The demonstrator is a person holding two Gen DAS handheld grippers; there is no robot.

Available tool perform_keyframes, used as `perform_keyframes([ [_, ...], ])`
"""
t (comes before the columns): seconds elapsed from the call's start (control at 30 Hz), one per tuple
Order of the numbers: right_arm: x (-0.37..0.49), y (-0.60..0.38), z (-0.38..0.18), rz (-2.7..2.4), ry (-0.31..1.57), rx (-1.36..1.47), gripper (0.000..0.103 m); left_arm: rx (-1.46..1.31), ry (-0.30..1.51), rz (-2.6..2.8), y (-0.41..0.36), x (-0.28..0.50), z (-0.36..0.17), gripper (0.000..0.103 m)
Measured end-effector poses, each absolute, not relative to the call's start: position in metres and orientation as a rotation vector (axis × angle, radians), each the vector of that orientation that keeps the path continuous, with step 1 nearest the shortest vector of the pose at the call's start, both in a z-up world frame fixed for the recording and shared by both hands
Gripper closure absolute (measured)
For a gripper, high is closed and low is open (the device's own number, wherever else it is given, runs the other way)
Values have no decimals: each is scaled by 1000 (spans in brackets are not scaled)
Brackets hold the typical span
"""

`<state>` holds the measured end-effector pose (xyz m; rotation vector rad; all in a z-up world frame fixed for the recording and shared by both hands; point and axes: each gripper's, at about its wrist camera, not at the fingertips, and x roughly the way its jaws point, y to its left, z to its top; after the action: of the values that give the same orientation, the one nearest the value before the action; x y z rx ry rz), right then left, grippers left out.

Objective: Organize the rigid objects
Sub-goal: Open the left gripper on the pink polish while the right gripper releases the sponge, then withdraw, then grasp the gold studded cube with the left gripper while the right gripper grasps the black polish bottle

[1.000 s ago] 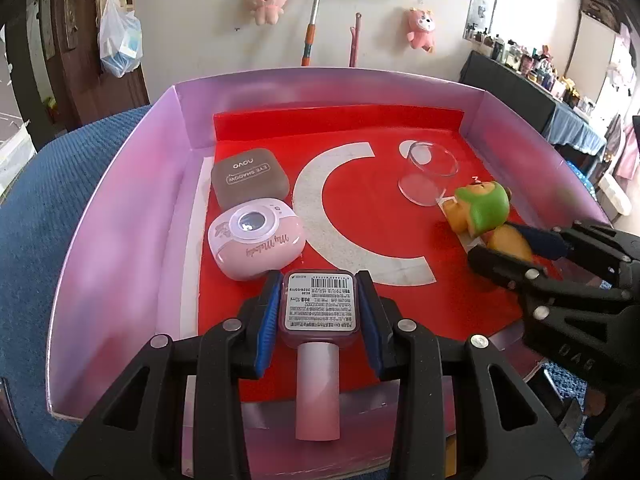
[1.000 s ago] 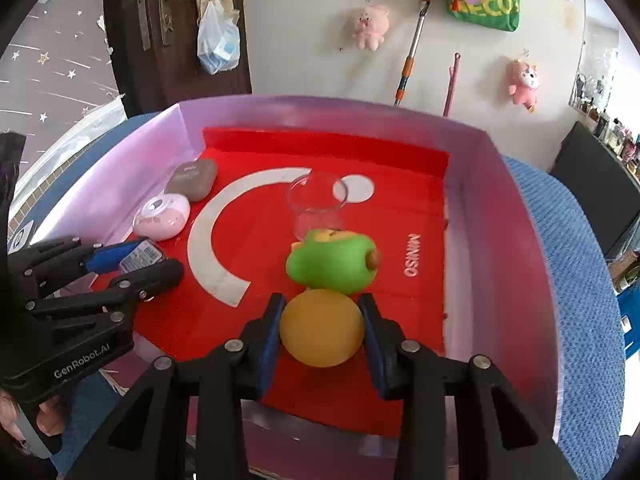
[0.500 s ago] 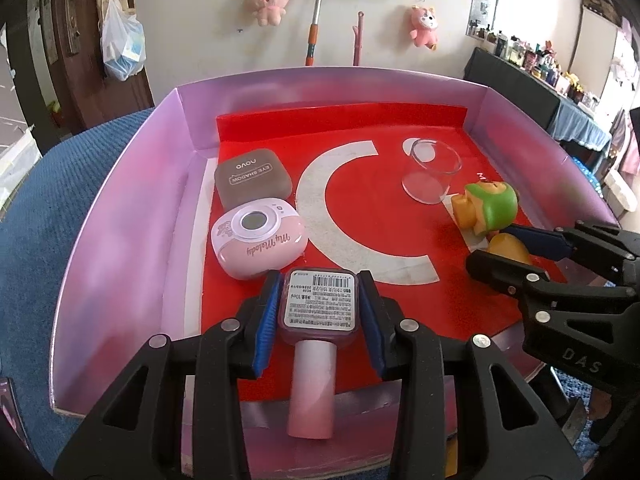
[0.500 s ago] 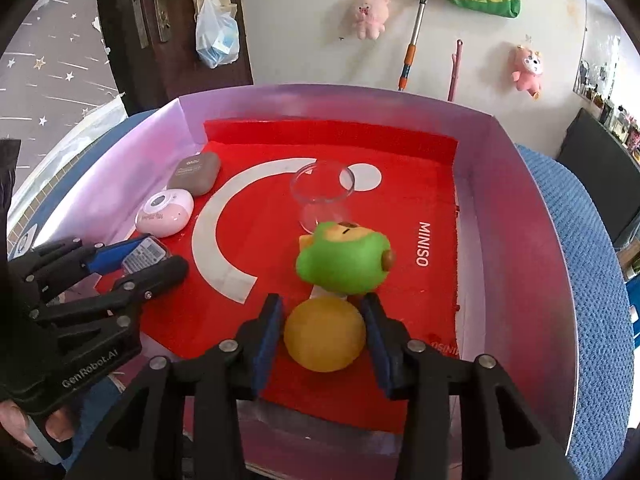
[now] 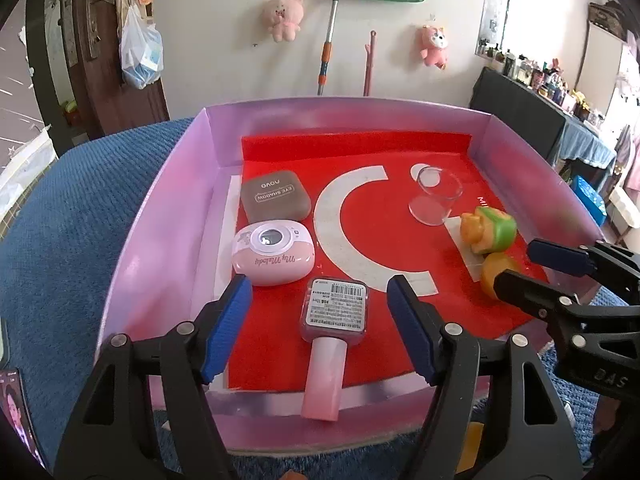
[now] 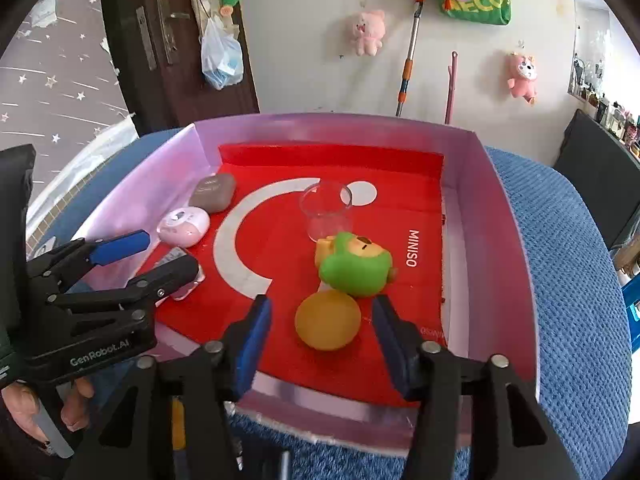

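Observation:
A pink bottle with a barcode label (image 5: 334, 320) lies on the red floor of the pink tray (image 5: 168, 216), its cap over the front edge. My left gripper (image 5: 320, 312) is open, its jaws apart on either side of the bottle. An orange ball (image 6: 327, 321) lies at the tray's front right, touching a green and orange toy (image 6: 354, 266). My right gripper (image 6: 320, 330) is open around the ball without touching it. The ball (image 5: 498, 274) and the toy (image 5: 488, 230) also show in the left wrist view.
A pink compact (image 5: 274, 254) and a brown eye shadow case (image 5: 276, 198) lie at the tray's left. A clear glass cup (image 5: 434, 200) lies on its side behind the toy. The tray sits on a blue cushion (image 6: 568, 280). A phone (image 5: 14, 408) lies at far left.
Both grippers have opened. The left let go of the pink bottle and the right let go of the orange ball; both objects now rest in the tray. Both grippers drew back a little.

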<state>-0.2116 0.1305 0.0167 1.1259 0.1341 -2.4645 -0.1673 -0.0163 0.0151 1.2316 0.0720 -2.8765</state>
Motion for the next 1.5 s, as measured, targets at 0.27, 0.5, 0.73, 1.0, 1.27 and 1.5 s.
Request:
perform_keyframes([
  [0.27,-193,133,32,-2469,106,1066,36,1188,30,-2898,-10,-154,26,22],
  [0.5,-176,139,45,-2483,84,1012,25,1111,8,-2912,-9,-138,38,6],
  [0.73,-164,147,51,-2482,33,975,11,1100,50,-2916,-13,-128,41,4],
  [1.0,-147,154,58,-2483,-16,906,0,1059,53,-2923,-11,-113,45,0],
  [1.27,-128,161,65,-2514,-35,827,0,1044,52,-2939,-5,-98,45,0],
  [1.5,-112,170,64,-2540,-58,799,0,1043,95,-2953,-4,-83,46,0],
])
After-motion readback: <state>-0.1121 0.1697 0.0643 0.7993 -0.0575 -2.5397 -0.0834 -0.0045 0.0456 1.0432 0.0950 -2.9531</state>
